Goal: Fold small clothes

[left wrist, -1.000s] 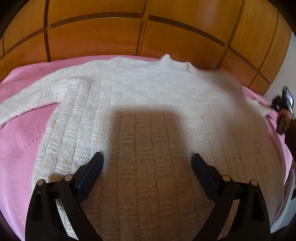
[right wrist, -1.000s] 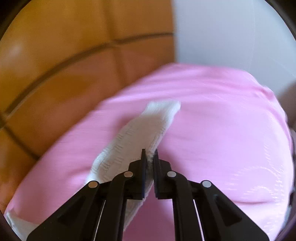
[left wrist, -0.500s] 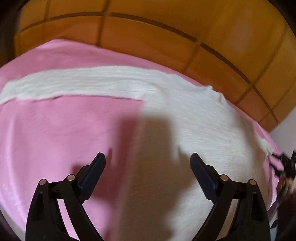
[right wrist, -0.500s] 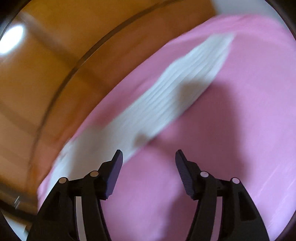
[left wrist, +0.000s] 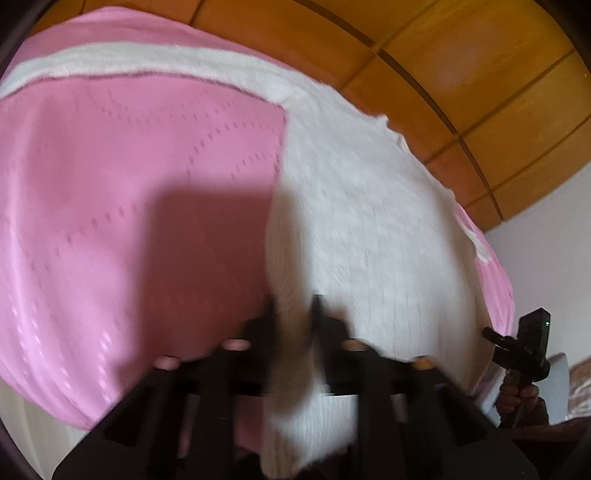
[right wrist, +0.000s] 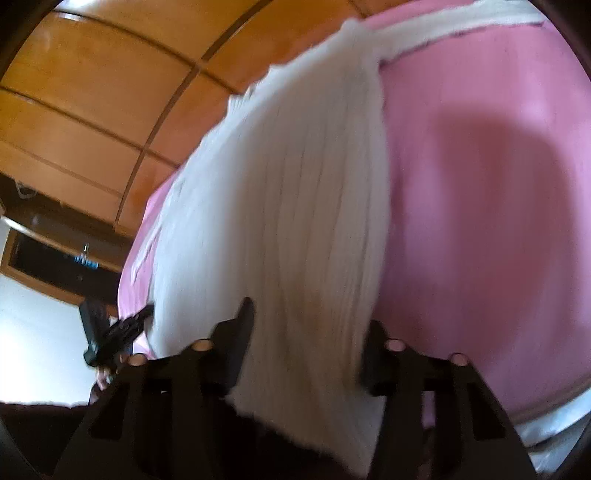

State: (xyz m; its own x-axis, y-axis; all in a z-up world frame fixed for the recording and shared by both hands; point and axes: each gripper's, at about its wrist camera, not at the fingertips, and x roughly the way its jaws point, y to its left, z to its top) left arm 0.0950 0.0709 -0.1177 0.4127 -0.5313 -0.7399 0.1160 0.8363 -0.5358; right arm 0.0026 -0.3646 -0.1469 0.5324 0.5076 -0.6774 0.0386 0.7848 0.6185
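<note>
A white knitted sweater (left wrist: 362,221) lies flat on a pink bedspread (left wrist: 129,184), one sleeve (left wrist: 129,61) stretched out along the far edge. My left gripper (left wrist: 291,306) is shut on the sweater's bottom hem at its left corner. In the right wrist view the sweater (right wrist: 280,206) runs up the middle, its other sleeve (right wrist: 461,22) at the top right. My right gripper (right wrist: 310,325) is open, its jaws on either side of the hem at the sweater's right corner. Each gripper shows in the other's view, the right one (left wrist: 524,347) and the left one (right wrist: 110,332).
A wooden panelled wardrobe (left wrist: 461,74) stands right behind the bed. A white wall (left wrist: 554,240) is to the right. The bedspread's near edge drops off below my left gripper (left wrist: 55,387). A dark shelf (right wrist: 55,254) shows at the left in the right wrist view.
My left gripper has swung to the sweater's lower left corner and shut on the hem. My right gripper let go of the sleeve, opened, and moved down to the hem's right corner.
</note>
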